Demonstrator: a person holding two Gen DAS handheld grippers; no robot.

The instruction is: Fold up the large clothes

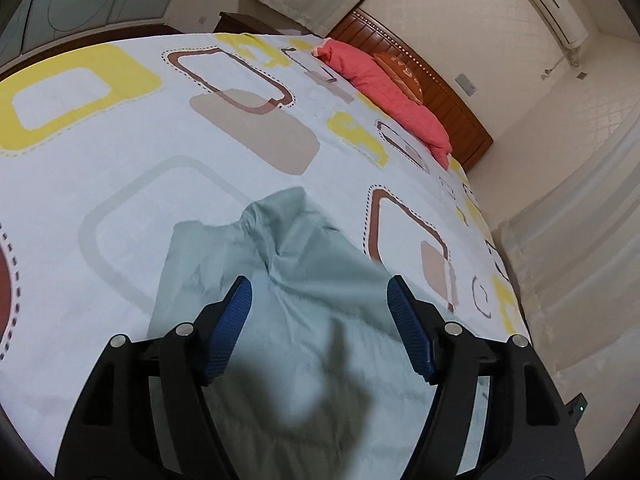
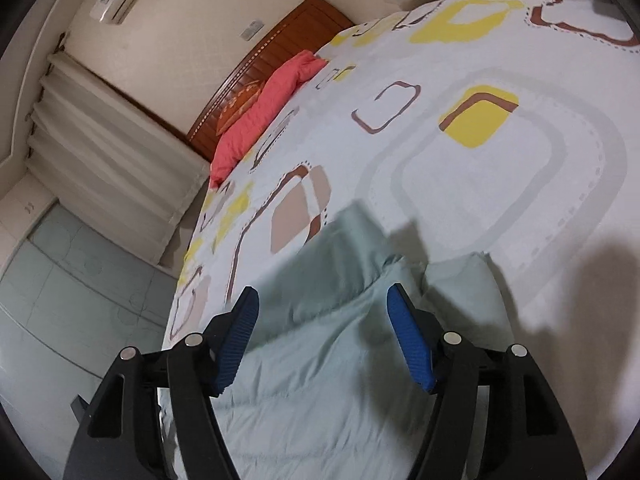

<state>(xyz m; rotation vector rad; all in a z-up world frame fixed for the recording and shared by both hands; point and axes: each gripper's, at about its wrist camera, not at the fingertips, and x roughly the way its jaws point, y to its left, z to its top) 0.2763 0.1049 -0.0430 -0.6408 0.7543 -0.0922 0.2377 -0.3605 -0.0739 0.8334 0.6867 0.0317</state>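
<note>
A pale green garment (image 1: 296, 288) lies rumpled on the patterned bedsheet (image 1: 132, 152). Its far end with two flaps points up the bed. My left gripper (image 1: 318, 286) is open and hovers above the garment's middle, touching nothing. In the right wrist view the same garment (image 2: 320, 340) lies below my right gripper (image 2: 322, 296), which is open and empty above the cloth, near the bed's left edge. Its blue pads (image 2: 404, 320) stand wide apart.
A coral pillow (image 1: 384, 92) and an orange cushion (image 1: 404, 72) lie against the wooden headboard (image 1: 452, 96). The bed edge (image 1: 504, 280) drops off at the right beside a curtain (image 1: 580, 248). An air conditioner (image 1: 548, 0) hangs on the wall.
</note>
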